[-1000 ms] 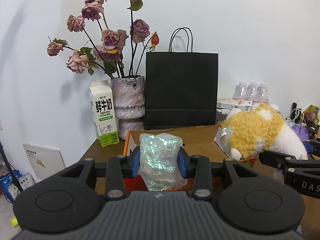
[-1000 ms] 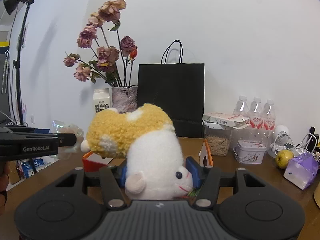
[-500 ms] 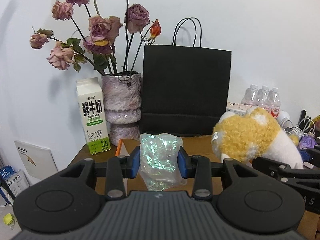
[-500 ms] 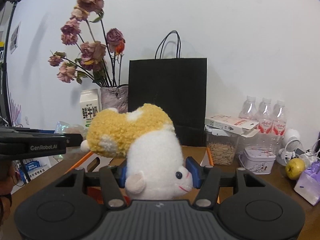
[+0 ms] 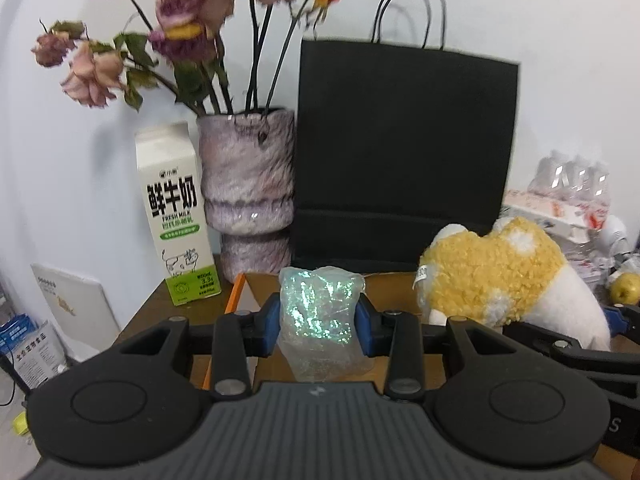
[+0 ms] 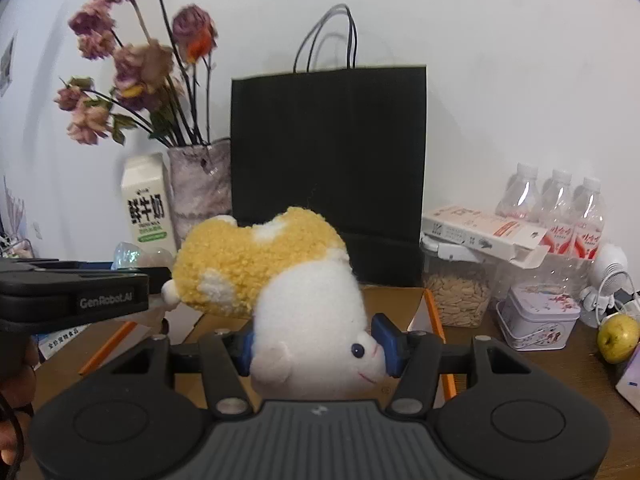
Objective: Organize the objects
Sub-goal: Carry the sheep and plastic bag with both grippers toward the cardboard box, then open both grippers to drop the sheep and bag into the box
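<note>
Left wrist view: left gripper [image 5: 318, 326] clamps an iridescent plastic packet [image 5: 320, 322] above the orange-edged cardboard box [image 5: 236, 300], before the black paper bag [image 5: 404, 152]. Right wrist view: right gripper [image 6: 316, 344] grips the plush toy [image 6: 280, 292] by its white head over the same box [image 6: 432, 312].

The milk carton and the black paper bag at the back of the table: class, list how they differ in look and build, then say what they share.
1. The milk carton is white with green and black print; the black paper bag is plain black.
2. The carton is narrow with a peaked top; the bag is much wider and taller.
3. The bag has thin looped handles; the carton has none.

Both stand upright near the wall, flanking the vase.
</note>
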Tool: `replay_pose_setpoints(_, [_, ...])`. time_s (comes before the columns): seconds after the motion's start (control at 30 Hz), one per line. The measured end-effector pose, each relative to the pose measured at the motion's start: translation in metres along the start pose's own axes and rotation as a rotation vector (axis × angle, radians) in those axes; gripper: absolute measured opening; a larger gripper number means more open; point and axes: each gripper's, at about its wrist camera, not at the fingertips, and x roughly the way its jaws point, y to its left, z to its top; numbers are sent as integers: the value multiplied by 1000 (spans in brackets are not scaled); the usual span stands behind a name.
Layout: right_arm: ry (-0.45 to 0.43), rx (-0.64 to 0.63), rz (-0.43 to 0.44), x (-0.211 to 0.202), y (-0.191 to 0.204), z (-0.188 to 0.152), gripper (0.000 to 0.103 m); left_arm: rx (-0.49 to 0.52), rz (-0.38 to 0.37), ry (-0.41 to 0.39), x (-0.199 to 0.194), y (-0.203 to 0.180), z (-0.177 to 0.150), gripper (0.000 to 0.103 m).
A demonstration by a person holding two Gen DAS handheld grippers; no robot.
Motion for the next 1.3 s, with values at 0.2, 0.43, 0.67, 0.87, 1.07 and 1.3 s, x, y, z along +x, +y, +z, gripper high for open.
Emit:
replay_pose_setpoints(0.2, [68,-14,-38,37,2,-4,56,-8,37,98,40,-1,-4,38])
replay_pose_setpoints(0.43, [141,-21,-59,69,2,-16,56,11,85,156,68,-2,-12,39])
replay_pose_setpoints(0.67, [202,-11,-48,81,0,-25,89,-7,78,139,68,3,-16,103])
replay_pose_setpoints(0.87, [191,15,-58,72,-5,-28,100,-24,77,119,58,7,-16,103])
replay_pose_setpoints(1.07, [193,26,-67,55,-7,-27,102,-25,74,110,39,7,-16,103])
replay_pose_setpoints(1.3, [171,22,-59,19,-4,-24,103,-33,70,94,3,5,-15,103])
